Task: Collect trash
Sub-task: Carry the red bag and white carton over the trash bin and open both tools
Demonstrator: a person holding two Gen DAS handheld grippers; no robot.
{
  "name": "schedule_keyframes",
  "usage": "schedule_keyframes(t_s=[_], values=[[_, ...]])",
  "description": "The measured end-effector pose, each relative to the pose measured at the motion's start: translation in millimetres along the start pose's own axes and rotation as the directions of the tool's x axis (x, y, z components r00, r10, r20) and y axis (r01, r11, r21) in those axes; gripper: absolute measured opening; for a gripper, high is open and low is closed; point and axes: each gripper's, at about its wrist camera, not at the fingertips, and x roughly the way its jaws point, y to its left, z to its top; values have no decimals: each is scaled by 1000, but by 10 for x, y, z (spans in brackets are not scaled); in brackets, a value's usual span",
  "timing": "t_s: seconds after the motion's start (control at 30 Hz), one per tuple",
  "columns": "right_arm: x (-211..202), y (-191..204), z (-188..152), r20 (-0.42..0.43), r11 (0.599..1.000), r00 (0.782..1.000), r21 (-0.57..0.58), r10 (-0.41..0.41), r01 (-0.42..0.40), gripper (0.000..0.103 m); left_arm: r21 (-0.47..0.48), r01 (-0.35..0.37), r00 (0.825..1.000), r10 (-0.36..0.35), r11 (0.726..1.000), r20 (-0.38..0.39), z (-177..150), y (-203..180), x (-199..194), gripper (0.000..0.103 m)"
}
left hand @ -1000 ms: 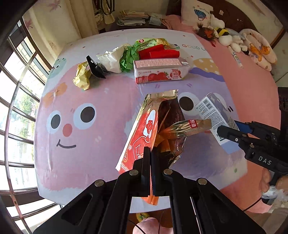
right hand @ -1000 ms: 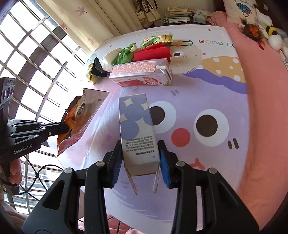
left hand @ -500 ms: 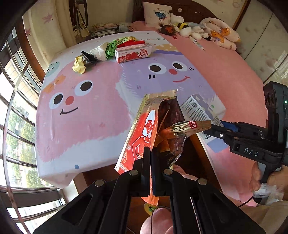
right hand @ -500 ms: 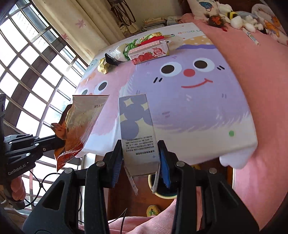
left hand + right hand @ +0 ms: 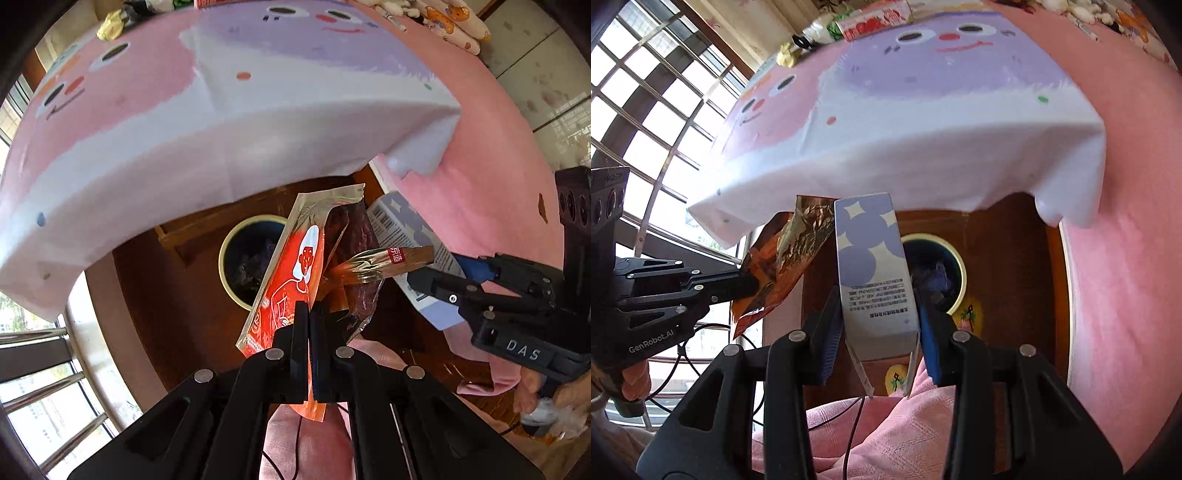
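Bright daylight, heavy fisheye bend.
Lit from the barred window (image 5: 665, 122) at left, blown out to white; dim under the table; dark corners; slight blur on the tablecloth (image 5: 229, 122).

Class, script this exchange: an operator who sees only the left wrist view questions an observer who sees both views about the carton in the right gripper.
Operator: In my view the right gripper shows only side-on. Is the purple carton pinched from both sides?
Observer: Yes. In the right wrist view both blue pads press against its two long sides.
Operator: Is the carton's end nearest that camera sealed?
Observer: No. That end is open, and its flaps hang loose below the pads.
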Motion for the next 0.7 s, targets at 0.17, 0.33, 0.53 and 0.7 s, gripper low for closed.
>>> schedule_keyframes(t_s=[0.17,0.33,0.53,0.7], values=[[887,-395,-308,-122,994,992,110,-14,28,35,-73,-37,999,35,997,-37,-76,202,982,1],[2032,-756,-517,-194,985,980,154,-44,75,35,-148,-57,997,48,987,-62,-78,475,2045,1],[3102,-1034,-609,-227,985,972,144,-63,98,35,-164,-61,996,49,985,-76,-27,679,2932,2],[3641,-1161,-680,-269,988,961,113,-70,104,41,-163,-77,994,62,984,-95,20,851,3254,30]])
